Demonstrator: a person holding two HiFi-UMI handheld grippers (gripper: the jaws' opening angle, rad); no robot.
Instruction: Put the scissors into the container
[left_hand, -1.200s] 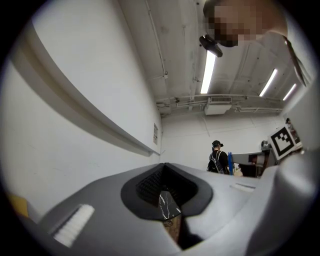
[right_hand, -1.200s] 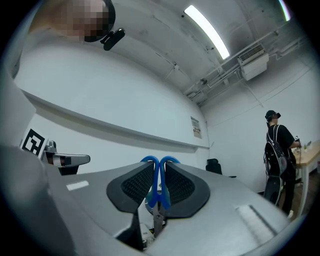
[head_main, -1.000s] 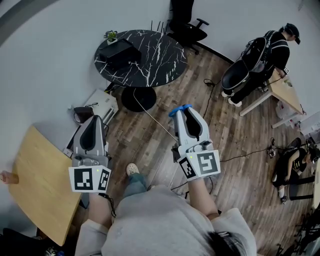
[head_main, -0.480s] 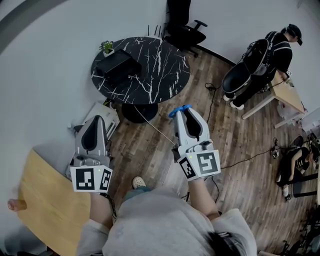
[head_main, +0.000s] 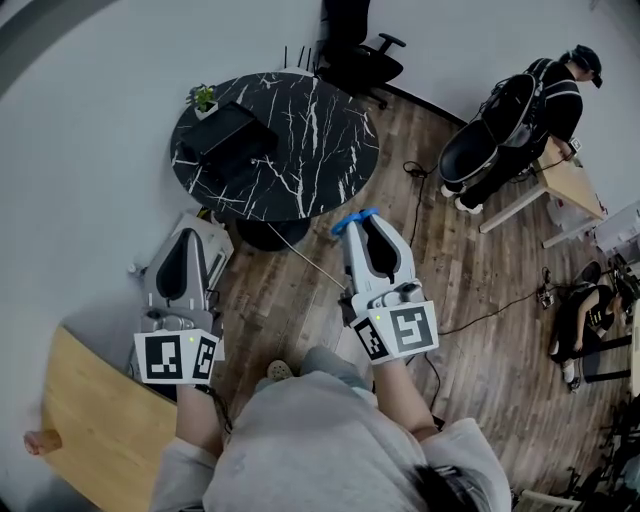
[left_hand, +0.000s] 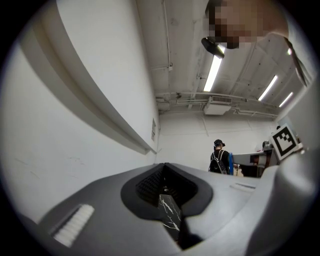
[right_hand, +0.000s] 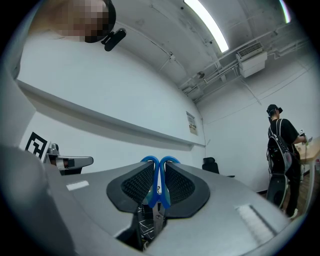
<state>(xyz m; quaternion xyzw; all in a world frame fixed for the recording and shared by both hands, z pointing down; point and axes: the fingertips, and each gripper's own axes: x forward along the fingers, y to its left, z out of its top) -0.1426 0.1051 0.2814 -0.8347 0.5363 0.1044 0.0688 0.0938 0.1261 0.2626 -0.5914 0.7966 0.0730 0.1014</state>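
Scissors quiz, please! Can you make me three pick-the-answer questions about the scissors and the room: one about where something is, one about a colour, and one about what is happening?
1. Where does the little green plant stand?
A. on the round black table
B. on the floor
C. on the office chair

2. What colour are the handles of the scissors?
A. red
B. yellow
C. blue

3. What is happening to the scissors?
A. they lie flat on the table
B. they are clamped in the right hand-held gripper
C. they lie on the floor

Answers:
1. A, as the head view shows the plant at the table's far left edge.
2. C, as blue loops stick out past the jaw tips in the right gripper view.
3. B, as both jaw pads press on the handles from either side.
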